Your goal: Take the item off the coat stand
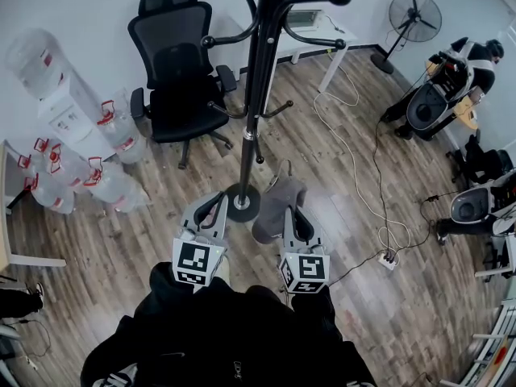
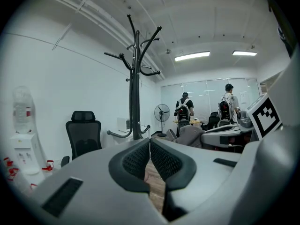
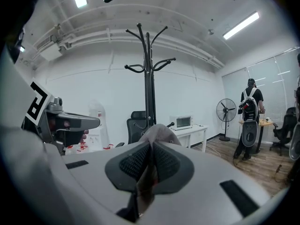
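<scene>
The right gripper [image 1: 295, 216] is clamped on a grey cloth [image 1: 276, 202], its jaws pinching a fold of the fabric. The cloth hangs off the coat stand [image 1: 256, 95], clear of the hooks and just beside the stand's base above the wood floor [image 1: 161, 224]. The left gripper [image 1: 213, 210] hovers alongside, jaws together with nothing between them.
</scene>
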Tool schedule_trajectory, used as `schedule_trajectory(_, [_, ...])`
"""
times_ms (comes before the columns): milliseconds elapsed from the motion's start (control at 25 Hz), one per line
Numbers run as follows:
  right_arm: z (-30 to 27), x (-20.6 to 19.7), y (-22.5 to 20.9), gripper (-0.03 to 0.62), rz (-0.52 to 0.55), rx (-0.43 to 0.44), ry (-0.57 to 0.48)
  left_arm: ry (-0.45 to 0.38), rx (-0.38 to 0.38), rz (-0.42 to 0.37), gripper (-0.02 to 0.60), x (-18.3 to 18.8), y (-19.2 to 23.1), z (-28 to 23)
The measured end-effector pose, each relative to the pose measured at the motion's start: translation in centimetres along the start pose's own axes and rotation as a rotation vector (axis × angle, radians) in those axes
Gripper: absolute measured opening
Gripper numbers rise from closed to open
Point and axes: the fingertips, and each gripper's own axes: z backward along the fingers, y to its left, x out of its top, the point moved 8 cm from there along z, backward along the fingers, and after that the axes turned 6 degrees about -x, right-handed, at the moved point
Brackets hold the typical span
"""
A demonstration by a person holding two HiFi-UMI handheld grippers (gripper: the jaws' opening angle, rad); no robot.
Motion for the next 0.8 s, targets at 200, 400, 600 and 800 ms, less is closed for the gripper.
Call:
schedule_trajectory(200, [-0.38, 0.40, 0.20, 0.037, 0.002, -0.001, -0.003, 0.001, 0.001, 0.004, 0.026, 0.17, 0.46, -0.11])
schedule_trajectory(400, [-0.45, 0.46, 0.02, 0.035, -0.002, -0.002, -0.010, 0.002, 0.002, 0.003, 0.026, 0.07, 0.44, -0.27])
schedule_trajectory(600, [-0.71, 0.51, -0.03, 0.035, 0.000, -0.002, -0.011, 0.002, 0.003, 0.005, 0.026, 0.03, 0.60, -0.51])
schedule_trajectory(800, [-0.74, 0.52, -0.40, 0.037, 0.000, -0.005, -0.014, 0.001, 0.002, 0.004, 0.026, -0.02, 0.40, -0.80])
